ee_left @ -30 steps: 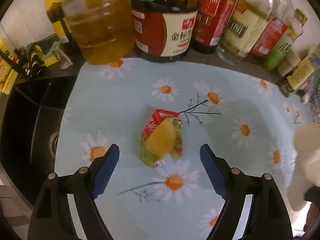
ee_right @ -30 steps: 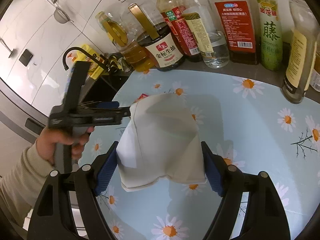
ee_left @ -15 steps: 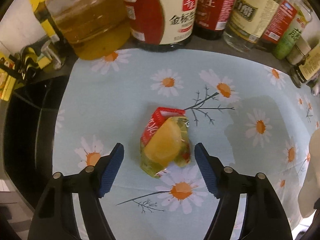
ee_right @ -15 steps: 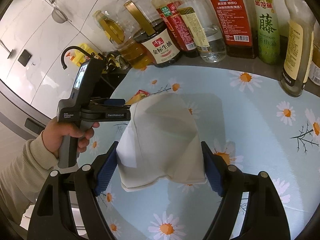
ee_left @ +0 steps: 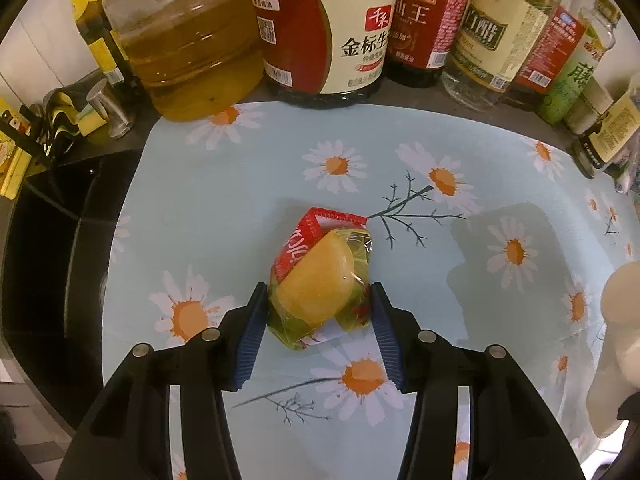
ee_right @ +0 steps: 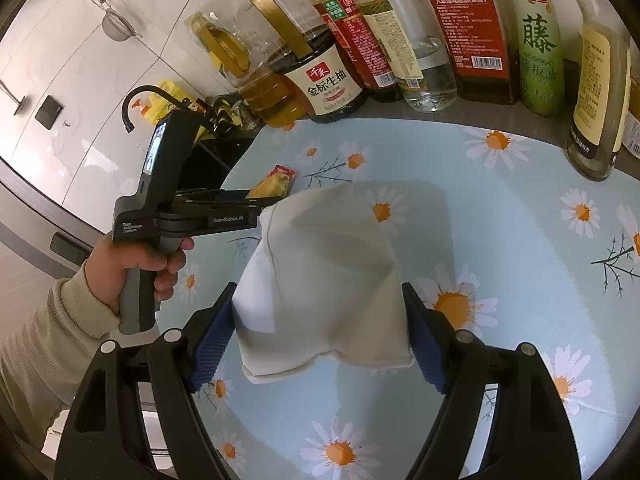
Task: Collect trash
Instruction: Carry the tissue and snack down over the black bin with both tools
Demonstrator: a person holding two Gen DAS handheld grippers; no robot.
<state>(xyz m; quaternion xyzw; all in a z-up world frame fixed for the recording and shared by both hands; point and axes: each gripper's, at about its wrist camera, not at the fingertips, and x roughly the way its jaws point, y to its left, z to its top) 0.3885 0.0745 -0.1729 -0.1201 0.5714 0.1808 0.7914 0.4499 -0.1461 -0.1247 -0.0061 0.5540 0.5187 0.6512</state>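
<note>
A crumpled yellow-and-red snack wrapper (ee_left: 320, 280) lies on the daisy-print mat (ee_left: 224, 208). My left gripper (ee_left: 318, 304) has closed around it, blue pads touching both its sides. The wrapper also shows in the right wrist view (ee_right: 274, 184), at the tip of the left gripper (ee_right: 256, 200). My right gripper (ee_right: 320, 320) is shut on a white cloth bag (ee_right: 324, 276), held above the mat. The bag's edge shows at the far right of the left wrist view (ee_left: 616, 340).
A row of oil, soy sauce and vinegar bottles (ee_left: 324, 28) lines the back of the counter (ee_right: 476, 28). A black sink (ee_left: 44, 264) lies left of the mat, with a black faucet (ee_right: 136, 100) and sponges (ee_left: 60, 116) behind it.
My left gripper moved forward and closed its jaws from wide open onto the wrapper. My right gripper kept hold of the bag, almost still.
</note>
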